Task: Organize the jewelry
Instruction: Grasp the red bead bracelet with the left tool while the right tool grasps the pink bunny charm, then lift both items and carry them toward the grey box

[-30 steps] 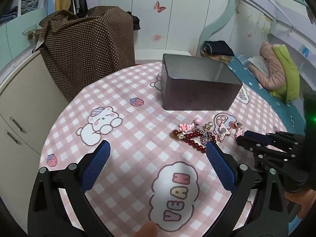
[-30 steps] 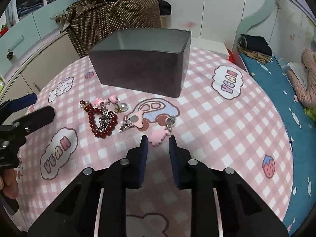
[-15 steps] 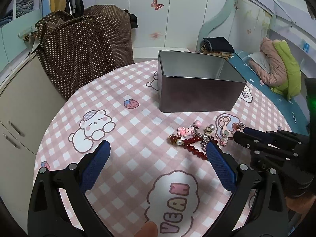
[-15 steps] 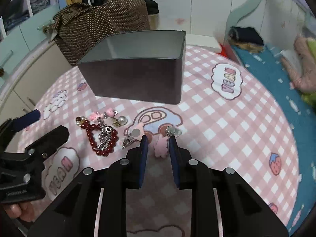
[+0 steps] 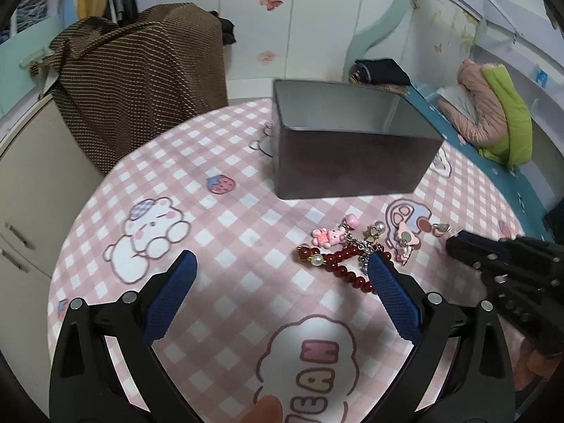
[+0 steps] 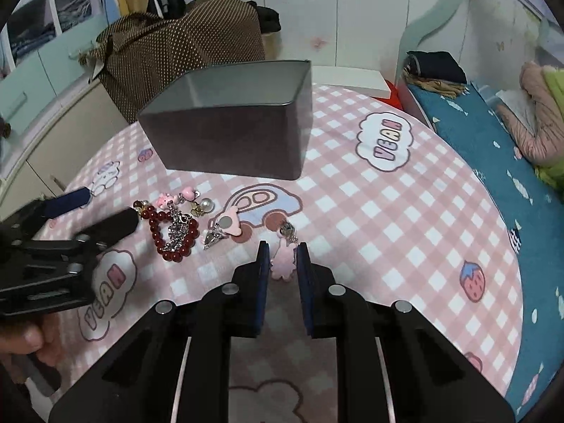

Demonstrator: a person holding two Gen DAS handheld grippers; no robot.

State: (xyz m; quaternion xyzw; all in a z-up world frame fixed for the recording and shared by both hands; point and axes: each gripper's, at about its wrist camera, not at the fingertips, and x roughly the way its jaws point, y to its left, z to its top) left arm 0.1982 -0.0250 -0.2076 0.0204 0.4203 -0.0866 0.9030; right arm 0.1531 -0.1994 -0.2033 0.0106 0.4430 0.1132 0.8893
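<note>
On the pink checked tablecloth lies a heap of jewelry: a red bead bracelet (image 5: 338,261) (image 6: 172,236) with a silver chain, a pink bear charm (image 5: 328,236), and a pearl (image 6: 207,204). A second pink charm (image 6: 229,224) lies on the printed car. My right gripper (image 6: 282,250) (image 5: 453,241) is closing, its blue pads on both sides of a small pink charm (image 6: 282,264) that rests on the cloth. My left gripper (image 5: 282,264) is wide open and holds nothing. Its right fingertip (image 5: 379,264) is at the bracelet's near edge. A grey metal box (image 5: 352,162) (image 6: 232,141) stands open-topped behind the heap.
A brown dotted bag (image 5: 141,81) sits beyond the round table's far left edge, above pale cabinets (image 5: 31,190). A bed with a blue cover (image 6: 493,162) and folded clothes runs along the right. A person's fingers (image 6: 31,342) grip the left tool.
The right jaws slid forward around the small pink charm and narrowed onto it. The left gripper drifted toward the bracelet, so its right finger now overlaps the beads.
</note>
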